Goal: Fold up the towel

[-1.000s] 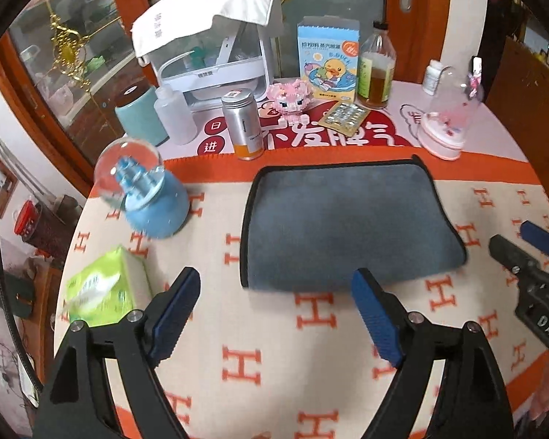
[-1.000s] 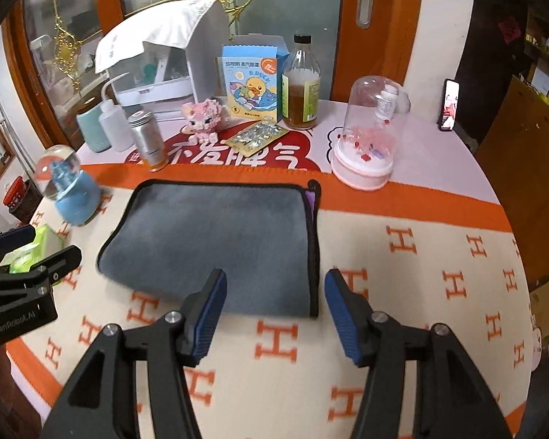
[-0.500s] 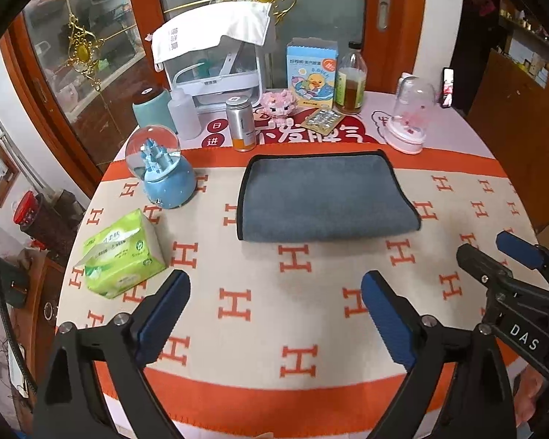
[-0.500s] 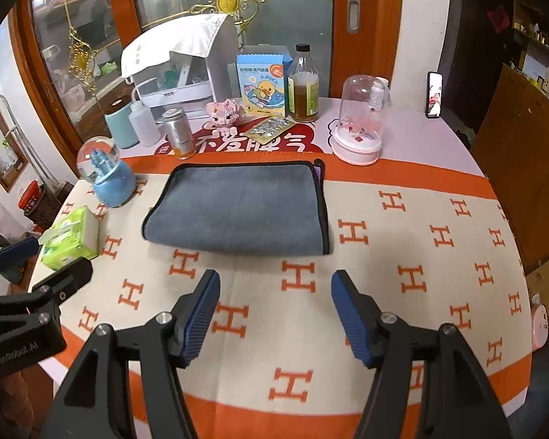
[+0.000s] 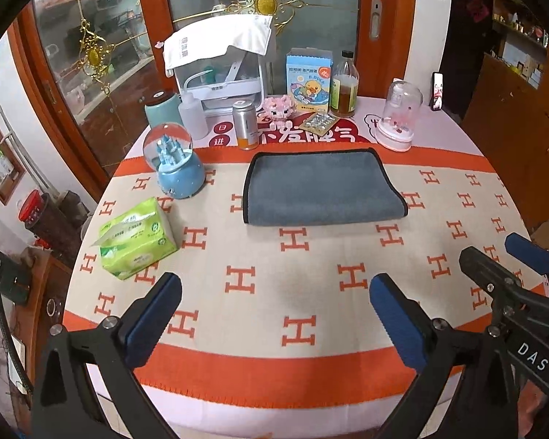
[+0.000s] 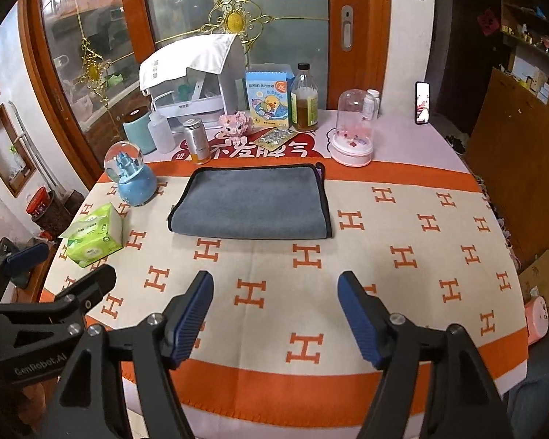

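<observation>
A grey towel with black edging [image 5: 320, 188] lies folded flat on the far half of the round table; it also shows in the right wrist view [image 6: 252, 203]. My left gripper [image 5: 274, 292] is open and empty, held above the table's near edge, well short of the towel. My right gripper [image 6: 274, 289] is open and empty too, at the near edge. The right gripper shows at the right in the left wrist view [image 5: 501, 256]. The left gripper shows at the lower left in the right wrist view [image 6: 62, 274].
A green tissue pack [image 5: 137, 237] and a blue snow globe [image 5: 175, 164] stand left of the towel. Behind it are a metal can [image 5: 245, 124], a bottle [image 5: 344, 84], a duck box [image 5: 308, 78], a pink glass dome [image 5: 399, 117] and a white rack [image 5: 219, 73].
Both grippers have pulled back from the towel toward the near edge of the table and risen. The towel stays folded and has not moved.
</observation>
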`<move>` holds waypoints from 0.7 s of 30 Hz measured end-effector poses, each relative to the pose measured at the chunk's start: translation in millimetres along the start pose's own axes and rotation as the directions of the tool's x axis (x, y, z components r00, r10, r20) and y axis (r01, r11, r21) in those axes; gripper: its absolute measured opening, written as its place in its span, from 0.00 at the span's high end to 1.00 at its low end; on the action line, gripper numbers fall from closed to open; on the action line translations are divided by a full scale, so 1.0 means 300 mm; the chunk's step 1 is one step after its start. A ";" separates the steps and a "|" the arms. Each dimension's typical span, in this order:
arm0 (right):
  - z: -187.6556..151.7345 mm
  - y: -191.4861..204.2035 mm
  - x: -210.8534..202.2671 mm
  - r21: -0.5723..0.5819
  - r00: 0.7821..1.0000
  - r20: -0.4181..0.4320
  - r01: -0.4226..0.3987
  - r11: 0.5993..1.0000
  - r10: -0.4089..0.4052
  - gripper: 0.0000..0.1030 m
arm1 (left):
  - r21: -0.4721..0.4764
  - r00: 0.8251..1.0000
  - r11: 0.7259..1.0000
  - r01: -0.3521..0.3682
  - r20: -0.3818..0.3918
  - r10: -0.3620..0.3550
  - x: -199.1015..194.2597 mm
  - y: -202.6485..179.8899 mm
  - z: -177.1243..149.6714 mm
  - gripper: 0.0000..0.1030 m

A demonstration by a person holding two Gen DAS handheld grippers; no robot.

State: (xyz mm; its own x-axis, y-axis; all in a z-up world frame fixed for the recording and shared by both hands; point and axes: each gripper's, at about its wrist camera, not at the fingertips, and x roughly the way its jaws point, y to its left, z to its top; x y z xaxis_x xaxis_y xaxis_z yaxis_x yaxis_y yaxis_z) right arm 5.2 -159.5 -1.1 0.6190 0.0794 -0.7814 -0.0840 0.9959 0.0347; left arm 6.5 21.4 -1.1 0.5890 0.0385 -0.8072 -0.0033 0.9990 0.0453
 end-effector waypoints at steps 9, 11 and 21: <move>-0.051 0.029 -0.032 -0.015 1.000 -0.003 0.021 1.000 -0.021 0.31 | -0.020 1.000 1.000 -0.004 -0.008 0.004 -0.017 0.024 -0.045 0.01; -0.057 0.031 -0.037 -0.013 1.000 -0.007 0.024 1.000 -0.025 0.31 | -0.024 1.000 1.000 -0.006 -0.007 0.005 -0.021 0.029 -0.049 0.01; -0.076 0.052 -0.063 -0.038 0.999 0.007 0.033 0.999 -0.033 0.31 | -0.034 1.000 0.999 -0.031 0.002 0.031 -0.045 0.031 -0.072 0.01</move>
State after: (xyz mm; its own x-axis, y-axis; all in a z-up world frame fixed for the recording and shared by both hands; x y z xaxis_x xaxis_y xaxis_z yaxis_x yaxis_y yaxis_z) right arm -25.5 -146.3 0.0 0.6268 0.0470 -0.7778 -0.0933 0.9955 -0.0151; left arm -19.1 30.7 -2.4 0.5903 0.0693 -0.8042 -0.0488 0.9975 0.0502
